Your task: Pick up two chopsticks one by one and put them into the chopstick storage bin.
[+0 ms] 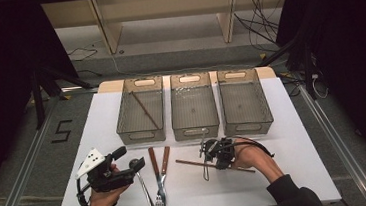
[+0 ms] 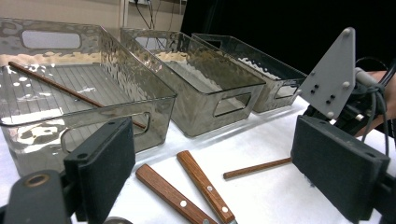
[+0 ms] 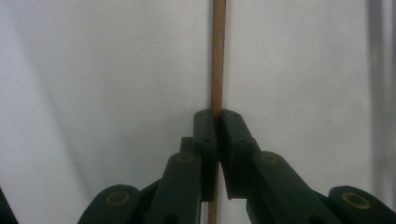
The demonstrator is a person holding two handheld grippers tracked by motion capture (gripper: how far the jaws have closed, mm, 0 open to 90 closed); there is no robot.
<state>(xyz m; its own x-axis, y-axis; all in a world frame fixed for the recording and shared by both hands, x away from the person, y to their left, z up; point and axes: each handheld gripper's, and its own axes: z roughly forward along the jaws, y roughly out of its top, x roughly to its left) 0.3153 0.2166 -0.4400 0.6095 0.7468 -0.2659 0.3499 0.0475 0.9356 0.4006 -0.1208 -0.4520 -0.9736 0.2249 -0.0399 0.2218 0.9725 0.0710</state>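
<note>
The white table (image 1: 294,138) carries three clear bins beyond both grippers; the left bin (image 1: 140,111) already holds one brown chopstick (image 1: 145,110), while the middle bin (image 1: 194,107) and the right bin (image 1: 245,102) look bare. Between the two grippers lie two wooden-handled utensils (image 1: 159,173), their handles pointing toward the bins, just beside the left gripper (image 1: 108,174). The thing in hand is a second chopstick (image 3: 218,51): it lies flat on the table directly under the right gripper (image 1: 214,153), running out to either side of it. I judge it light, stiff and smooth, so it should lift with little force but may pivot or slip if pinched near an end; a hold near the middle looks safest, and that is roughly where the pads sit. In the right gripper view the right gripper's jaws are together, clamped on the chopstick, which runs straight ahead from between the pads. In the left gripper view the left gripper's jaws stand wide apart with nothing between them.
</note>
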